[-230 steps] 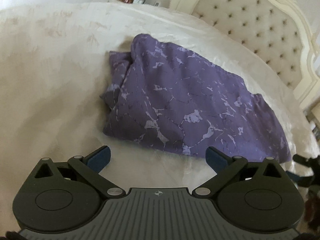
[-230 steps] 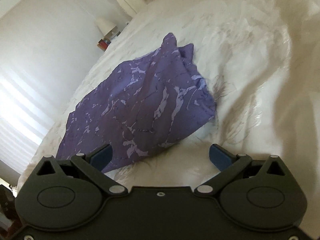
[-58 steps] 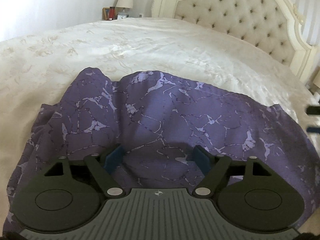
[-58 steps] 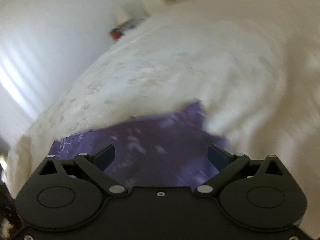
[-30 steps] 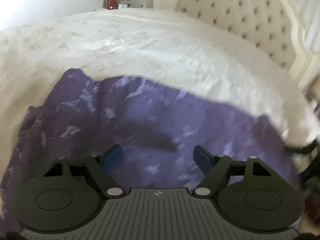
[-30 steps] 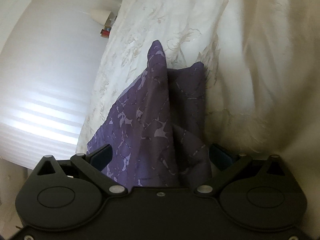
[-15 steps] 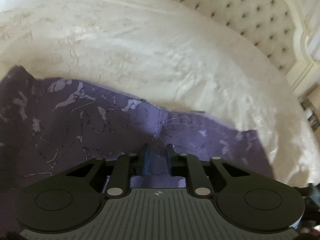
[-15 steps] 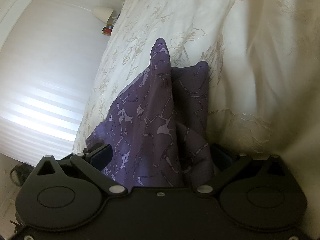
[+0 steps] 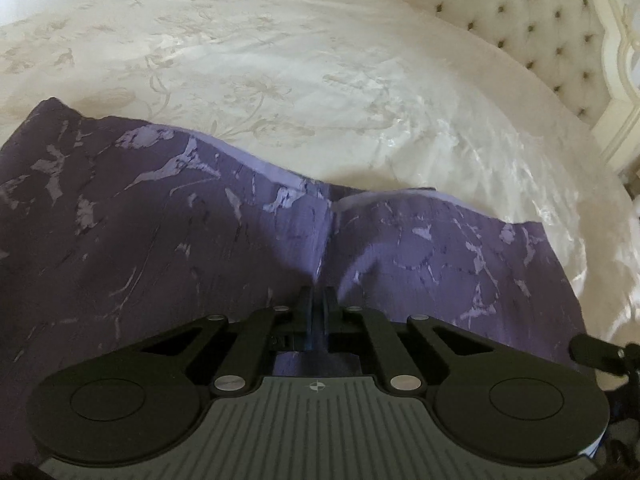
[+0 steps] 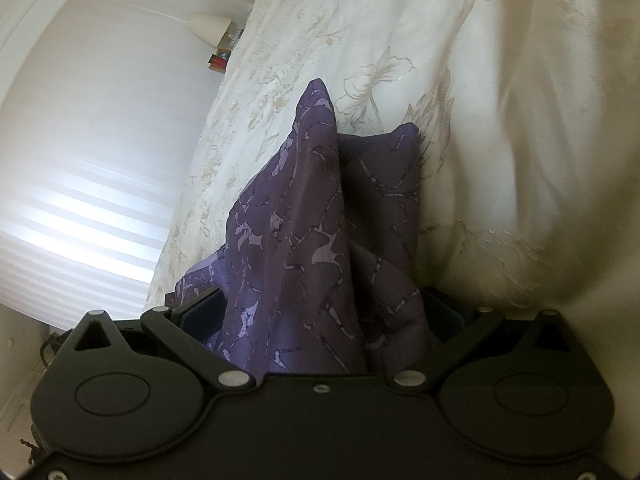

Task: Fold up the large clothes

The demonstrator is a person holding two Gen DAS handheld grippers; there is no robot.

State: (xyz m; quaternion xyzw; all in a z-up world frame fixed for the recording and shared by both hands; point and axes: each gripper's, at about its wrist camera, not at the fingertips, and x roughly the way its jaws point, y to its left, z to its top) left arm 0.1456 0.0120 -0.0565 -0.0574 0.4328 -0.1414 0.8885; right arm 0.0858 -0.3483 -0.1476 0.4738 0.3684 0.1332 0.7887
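- At the lower middle of the left wrist view, the left gripper [image 9: 318,304] has its jaws pressed together on a pinch of the purple cloth [image 9: 160,232]; they have just been closing, with the fabric between them.
- From this pinch a crease runs upward in the frame, toward the far edge of the cloth, where a paler lilac underside shows.
- Around the left gripper the purple cloth covers the lower half of the frame, from the left border almost to the right border, and it lies on the bed [image 9: 280,60].
- At the lower middle of the right wrist view, the right gripper [image 10: 320,312] has its jaws wide apart; a bunched fold of the purple cloth [image 10: 312,240] stands between them, and the pads do not press on it.
- This fold rises to a point in the upper middle of the frame, and a second, darker peak stands just to the right of it.
- The cream bedcover with a flower pattern [image 10: 400,32] fills the right part and the top of that frame.
- At the upper right of the left wrist view there is a tufted headboard [image 9: 520,20].
- At the upper left of the right wrist view a lamp [image 10: 210,26] stands near the bed.
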